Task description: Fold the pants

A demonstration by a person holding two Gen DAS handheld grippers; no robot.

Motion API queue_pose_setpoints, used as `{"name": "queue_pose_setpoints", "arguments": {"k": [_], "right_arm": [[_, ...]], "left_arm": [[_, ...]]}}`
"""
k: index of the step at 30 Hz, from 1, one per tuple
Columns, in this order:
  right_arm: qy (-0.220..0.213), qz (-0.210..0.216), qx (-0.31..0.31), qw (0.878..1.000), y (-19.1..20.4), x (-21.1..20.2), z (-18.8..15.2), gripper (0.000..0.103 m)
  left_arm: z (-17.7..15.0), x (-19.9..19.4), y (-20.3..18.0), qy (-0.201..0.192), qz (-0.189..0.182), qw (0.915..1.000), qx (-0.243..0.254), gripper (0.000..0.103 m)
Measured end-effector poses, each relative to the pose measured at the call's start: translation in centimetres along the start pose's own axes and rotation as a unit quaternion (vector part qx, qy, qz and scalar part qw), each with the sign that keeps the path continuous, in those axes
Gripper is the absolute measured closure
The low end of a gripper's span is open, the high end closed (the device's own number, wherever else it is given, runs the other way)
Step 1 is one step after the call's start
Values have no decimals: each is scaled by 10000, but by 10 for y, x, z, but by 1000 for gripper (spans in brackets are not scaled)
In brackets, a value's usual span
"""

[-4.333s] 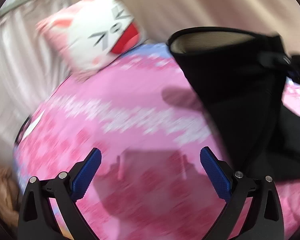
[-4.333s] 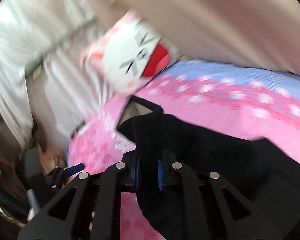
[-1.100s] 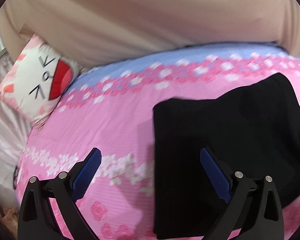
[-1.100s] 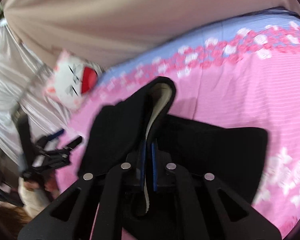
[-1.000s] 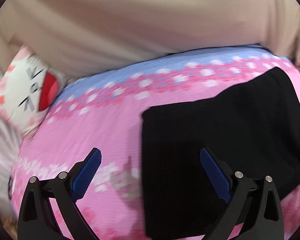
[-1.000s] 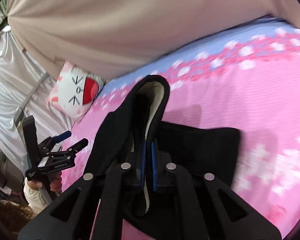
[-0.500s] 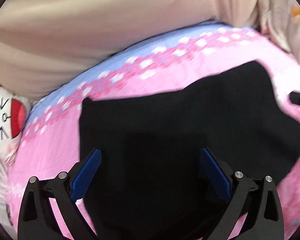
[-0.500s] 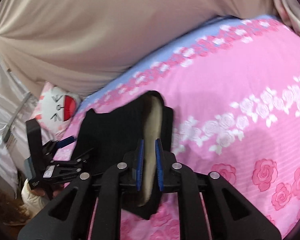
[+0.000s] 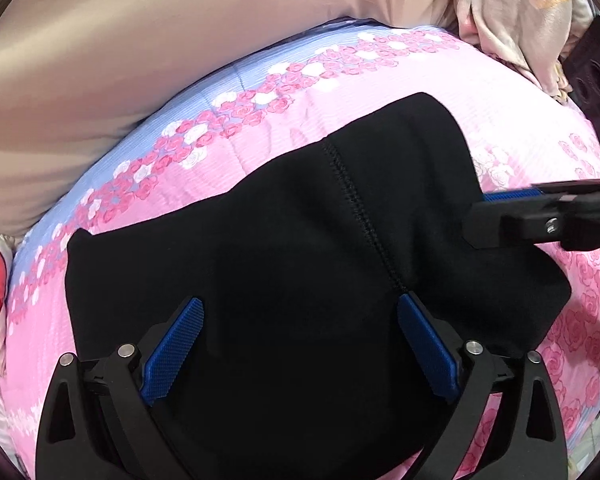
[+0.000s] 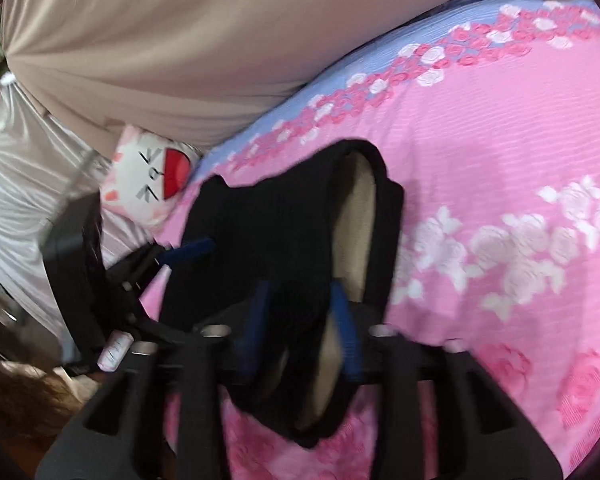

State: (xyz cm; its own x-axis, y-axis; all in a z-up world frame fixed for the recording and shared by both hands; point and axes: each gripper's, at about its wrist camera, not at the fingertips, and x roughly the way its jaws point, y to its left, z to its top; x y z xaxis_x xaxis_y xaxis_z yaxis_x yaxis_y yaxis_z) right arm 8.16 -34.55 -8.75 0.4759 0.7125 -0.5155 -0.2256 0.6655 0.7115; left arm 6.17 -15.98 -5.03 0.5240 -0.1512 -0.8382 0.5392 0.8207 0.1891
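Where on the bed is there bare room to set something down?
Bare pink bedspread lies right of the black pants, up to the beige curtain. Crowded at the pants, where both the left gripper and right gripper work, near the cat pillow.

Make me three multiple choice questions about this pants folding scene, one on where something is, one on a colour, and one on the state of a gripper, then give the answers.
1. Where does the cat-face pillow lie?
A. At the bed's edge beyond the left gripper
B. On top of the pants
C. Between the right gripper's fingers

2. What colour is the pants' outer fabric?
A. Pink
B. Black
C. Blue

3. How does the left gripper stand?
A. Shut on the pillow
B. Shut on the pants
C. Open over the pants

Answers:
1. A, the right wrist view shows it at the bedsheet's far edge.
2. B, only the lining is beige.
3. C, its blue fingers stand wide apart, gripping nothing.
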Motion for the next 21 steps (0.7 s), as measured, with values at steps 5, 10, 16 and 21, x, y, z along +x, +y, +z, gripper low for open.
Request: {"name": "queue_pose_setpoints", "arguments": {"k": [5, 10, 16, 21], "right_arm": [[-74, -345, -305, 9989, 17, 2, 13, 91], [-450, -485, -530, 9964, 25, -39, 13, 97], [-509, -822, -84, 9953, -16, -54, -8, 93], [-153, -1427, -754, 9868, -7, -47, -12, 93]], "left_arm": [[6, -10, -2, -14, 178, 9998, 122, 6], [17, -25, -9, -236, 196, 9992, 275, 5], [11, -8, -12, -70, 192, 9993, 308, 5], [6, -16, 2, 5, 381, 9991, 181, 5]]}}
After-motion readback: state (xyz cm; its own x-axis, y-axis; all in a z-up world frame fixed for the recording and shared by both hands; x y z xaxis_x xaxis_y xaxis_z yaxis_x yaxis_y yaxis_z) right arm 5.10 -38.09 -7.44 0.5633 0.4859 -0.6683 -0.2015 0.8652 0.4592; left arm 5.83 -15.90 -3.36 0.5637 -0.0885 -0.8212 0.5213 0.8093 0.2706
